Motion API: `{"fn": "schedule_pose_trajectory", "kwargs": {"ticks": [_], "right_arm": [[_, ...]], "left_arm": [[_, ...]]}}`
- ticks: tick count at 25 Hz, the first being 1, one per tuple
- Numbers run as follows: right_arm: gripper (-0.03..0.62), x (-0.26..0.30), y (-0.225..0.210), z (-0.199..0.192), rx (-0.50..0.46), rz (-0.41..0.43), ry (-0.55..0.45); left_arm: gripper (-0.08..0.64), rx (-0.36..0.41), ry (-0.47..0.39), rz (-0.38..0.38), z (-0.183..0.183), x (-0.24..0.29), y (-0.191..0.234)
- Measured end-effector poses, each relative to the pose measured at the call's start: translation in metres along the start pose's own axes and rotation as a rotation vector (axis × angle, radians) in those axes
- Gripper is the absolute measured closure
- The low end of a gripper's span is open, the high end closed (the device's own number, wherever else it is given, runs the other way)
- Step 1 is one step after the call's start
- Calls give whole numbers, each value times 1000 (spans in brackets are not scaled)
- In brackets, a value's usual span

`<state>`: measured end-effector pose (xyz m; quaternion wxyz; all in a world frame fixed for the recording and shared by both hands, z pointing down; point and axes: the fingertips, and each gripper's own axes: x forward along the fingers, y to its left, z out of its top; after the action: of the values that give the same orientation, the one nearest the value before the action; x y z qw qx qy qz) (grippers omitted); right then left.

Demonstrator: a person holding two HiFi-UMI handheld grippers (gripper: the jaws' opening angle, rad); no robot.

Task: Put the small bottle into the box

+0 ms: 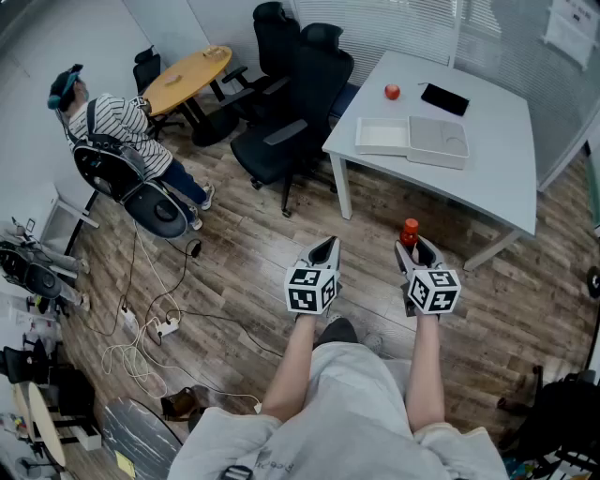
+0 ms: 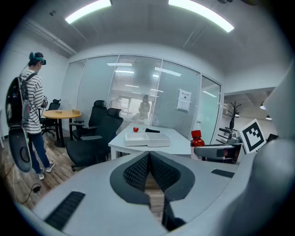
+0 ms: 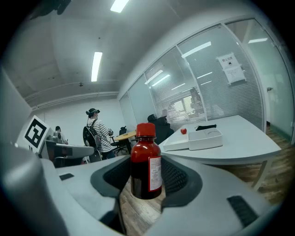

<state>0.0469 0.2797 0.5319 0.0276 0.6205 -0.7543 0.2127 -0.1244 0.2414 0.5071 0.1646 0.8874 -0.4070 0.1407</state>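
Right gripper view: its jaws clamp one small bottle (image 3: 146, 161); left gripper (image 2: 148, 155) jaws together.

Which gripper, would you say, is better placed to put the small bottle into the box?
Right: the right gripper holds the small bottle upright, facing the open box on the table; the left gripper is shut and empty.

Wood-plank floor (image 1: 253, 272), brown, runs throughout. In the head view, a white rectangular table (image 1: 497, 141) on white legs stands at 1 o'clock. A cluster of black office chairs (image 1: 291, 103) sits at 12 o'clock, just beside the table's left end. Round wooden table (image 1: 187, 77) at 11 o'clock. White power strip (image 1: 169, 326) with loose cables on the floor at 8 o'clock. Glass partition wall (image 2: 133, 92) with blinds lowered and a paper notice (image 2: 184, 100) stuck on it. Ceiling light strips (image 2: 87, 10) lit.
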Motion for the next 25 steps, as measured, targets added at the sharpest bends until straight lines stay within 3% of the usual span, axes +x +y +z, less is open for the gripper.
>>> {"fn": "schedule_pose_trajectory", "kwargs": {"ticks": [18,25], "right_arm": [[380,17,-11,7,33,39,-7],[380,38,-29,19,48,22,-12]], "left_arm": [[531,-7,-3,72,1,-1,19],[531,-10,-9,56,16,28,28]]}}
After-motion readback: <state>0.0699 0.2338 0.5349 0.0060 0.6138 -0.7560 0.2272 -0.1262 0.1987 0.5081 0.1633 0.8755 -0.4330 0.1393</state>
